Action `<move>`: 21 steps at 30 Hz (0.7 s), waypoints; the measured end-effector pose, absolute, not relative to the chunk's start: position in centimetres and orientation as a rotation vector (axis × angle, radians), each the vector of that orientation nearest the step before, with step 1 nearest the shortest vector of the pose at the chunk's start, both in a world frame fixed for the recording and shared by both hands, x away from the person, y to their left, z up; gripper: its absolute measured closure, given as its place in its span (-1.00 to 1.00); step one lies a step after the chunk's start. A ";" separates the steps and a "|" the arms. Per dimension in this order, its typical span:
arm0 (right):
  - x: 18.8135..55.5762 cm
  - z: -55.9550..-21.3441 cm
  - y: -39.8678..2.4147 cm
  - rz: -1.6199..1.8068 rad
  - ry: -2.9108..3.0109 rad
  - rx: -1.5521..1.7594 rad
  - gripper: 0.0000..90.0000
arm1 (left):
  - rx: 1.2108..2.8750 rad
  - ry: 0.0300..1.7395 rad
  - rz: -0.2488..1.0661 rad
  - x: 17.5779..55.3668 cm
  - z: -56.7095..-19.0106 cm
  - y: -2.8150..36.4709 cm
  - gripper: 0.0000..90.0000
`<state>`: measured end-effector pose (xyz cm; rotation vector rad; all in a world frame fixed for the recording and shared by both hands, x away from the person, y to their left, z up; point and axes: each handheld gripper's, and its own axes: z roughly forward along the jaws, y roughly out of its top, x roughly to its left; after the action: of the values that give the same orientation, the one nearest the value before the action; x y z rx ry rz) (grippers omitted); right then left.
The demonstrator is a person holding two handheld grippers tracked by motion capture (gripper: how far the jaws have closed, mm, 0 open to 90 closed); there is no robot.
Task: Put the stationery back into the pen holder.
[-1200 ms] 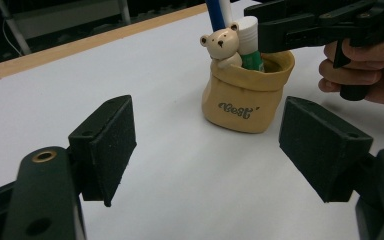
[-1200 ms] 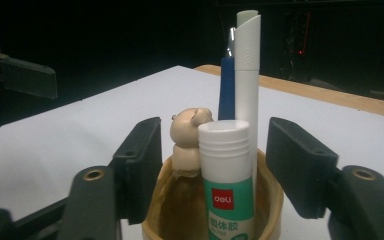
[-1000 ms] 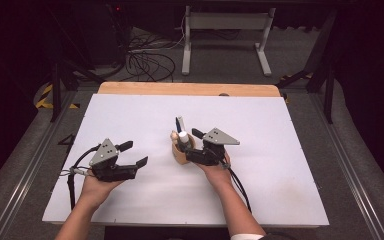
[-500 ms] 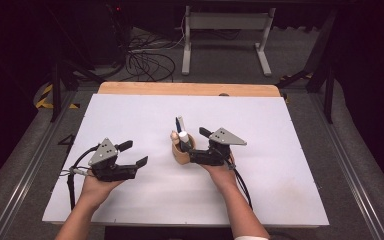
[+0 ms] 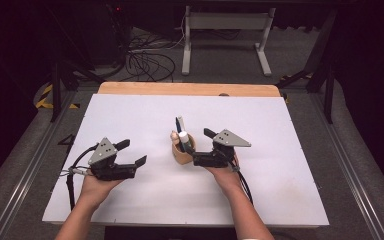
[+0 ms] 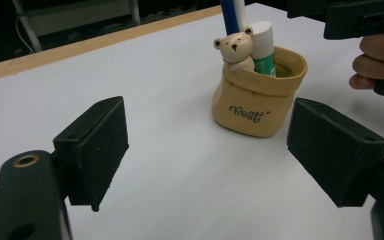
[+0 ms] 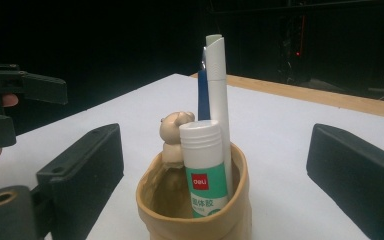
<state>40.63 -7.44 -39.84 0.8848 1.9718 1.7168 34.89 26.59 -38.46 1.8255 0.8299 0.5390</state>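
Holder [image 5: 182, 152], a tan sack-shaped pot with a bear figure [image 6: 236, 48], is set mid-table [image 5: 280, 130], just ahead of the right gripper [image 5: 196, 146], whose jaws have just been opening and are spread, gripping nothing. Glue stick [image 7: 205, 167], white pen [image 7: 219, 100] and blue pen [image 7: 203, 95] are stood inside. "deli" is printed on the glue; the pot's script is not clearly legible. Left gripper [image 5: 132, 152] is spread, empty, well apart.

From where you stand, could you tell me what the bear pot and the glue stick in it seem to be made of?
The bear pot looks like glazed ceramic or resin: tan, smooth, softly shiny, moulded like a folded sack. The glue stick looks like plastic: a ribbed white cap above a glossy green-and-white printed label.
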 end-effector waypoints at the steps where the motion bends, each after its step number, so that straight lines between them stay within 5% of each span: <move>1: 40.6 -39.8 -7.5 1.719 1.974 0.887 -0.82 | 1.823 0.829 0.541 34.9 -38.4 26.6 -0.62; 21: 39.7 -39.6 -10.6 1.696 1.941 0.892 -0.91 | 1.811 0.827 0.545 34.8 -38.3 26.8 -0.64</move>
<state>39.73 -10.64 -39.57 0.8920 1.9409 1.6959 34.80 26.80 -38.31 1.8107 0.8270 0.5452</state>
